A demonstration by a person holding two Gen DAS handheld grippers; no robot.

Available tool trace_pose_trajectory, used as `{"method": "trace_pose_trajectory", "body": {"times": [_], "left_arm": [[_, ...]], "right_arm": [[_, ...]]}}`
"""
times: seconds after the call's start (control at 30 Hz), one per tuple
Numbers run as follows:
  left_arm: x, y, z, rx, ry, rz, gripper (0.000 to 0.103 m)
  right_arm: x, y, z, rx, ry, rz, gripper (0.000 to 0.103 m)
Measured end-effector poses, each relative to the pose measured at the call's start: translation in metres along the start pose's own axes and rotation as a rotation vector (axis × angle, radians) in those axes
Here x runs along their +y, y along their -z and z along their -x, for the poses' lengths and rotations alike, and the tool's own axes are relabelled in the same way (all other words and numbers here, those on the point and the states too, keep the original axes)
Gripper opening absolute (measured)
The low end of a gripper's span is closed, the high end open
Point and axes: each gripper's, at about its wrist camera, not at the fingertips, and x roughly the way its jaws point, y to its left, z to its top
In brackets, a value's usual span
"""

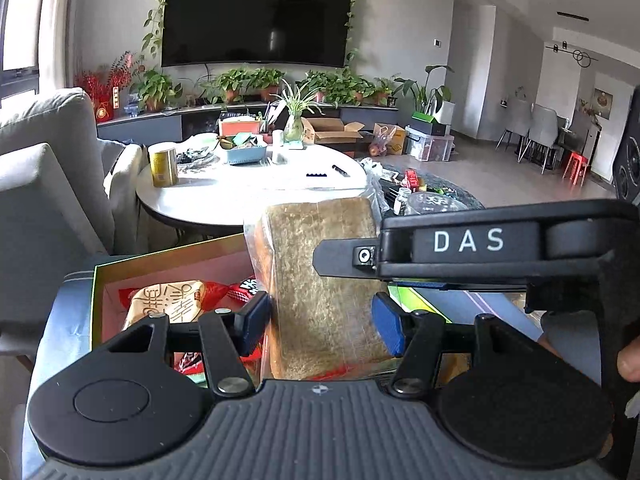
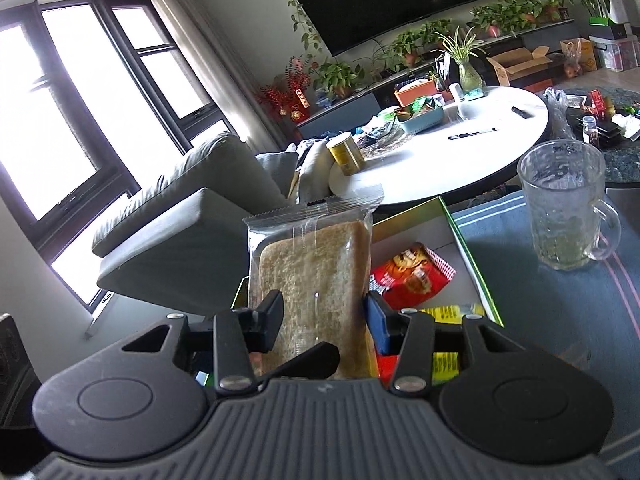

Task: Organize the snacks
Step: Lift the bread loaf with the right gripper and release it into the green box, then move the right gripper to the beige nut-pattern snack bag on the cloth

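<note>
We have a bread packet in each claw, both lifted above the open snack box. Our left gripper (image 1: 322, 320) is clamped on a brown bread slice in clear wrap (image 1: 320, 280), blue pads pressing its two sides, the packet standing upright between them. Below and to the left of this claw lies the box (image 1: 98, 304), with a pale snack bag (image 1: 168, 304) and red packets (image 1: 224, 292) inside. The other tool, marked DAS (image 1: 468, 240), crosses just to the right of the left claw, its tip overlapping the bread.

Our right gripper (image 2: 324, 318) grips a second wrapped bread slice (image 2: 316, 276), the sealed top edge pointing up and away. Down to its right, inside the box, sit a red snack bag (image 2: 412, 280) and a yellow packet (image 2: 452, 316). Further right stands a glass mug (image 2: 564, 208) on the blue cloth (image 2: 560, 320). Beyond both claws is the white round table (image 2: 460, 160).
</note>
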Motion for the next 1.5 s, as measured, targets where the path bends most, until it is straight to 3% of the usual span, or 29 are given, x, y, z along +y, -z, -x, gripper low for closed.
{"method": "trace_pose_trajectory", "body": {"times": [0.13, 0.2, 0.23, 0.37, 0.9, 1.5], "left_arm": [[0.004, 0.006, -0.011, 0.004, -0.059, -0.033, 0.054], [0.014, 0.011, -0.014, 0.033, -0.082, -0.01, 0.054], [0.019, 0.014, -0.013, 0.041, -0.075, 0.011, 0.054], [0.029, 0.021, -0.003, 0.047, -0.082, 0.048, 0.054], [0.034, 0.05, 0.069, 0.023, -0.101, 0.067, 0.063], [0.034, 0.109, 0.094, 0.135, -0.052, 0.126, 0.063]], "right_arm": [[-0.007, -0.003, -0.009, -0.013, 0.001, 0.006, 0.052], [-0.014, -0.001, -0.011, -0.048, 0.058, 0.011, 0.054], [-0.02, 0.001, -0.01, -0.052, 0.088, -0.001, 0.055], [-0.036, 0.01, -0.003, -0.017, 0.053, -0.058, 0.055], [-0.004, 0.035, 0.041, 0.021, 0.028, 0.018, 0.055], [0.005, 0.082, 0.054, 0.117, 0.052, 0.033, 0.057]]}}
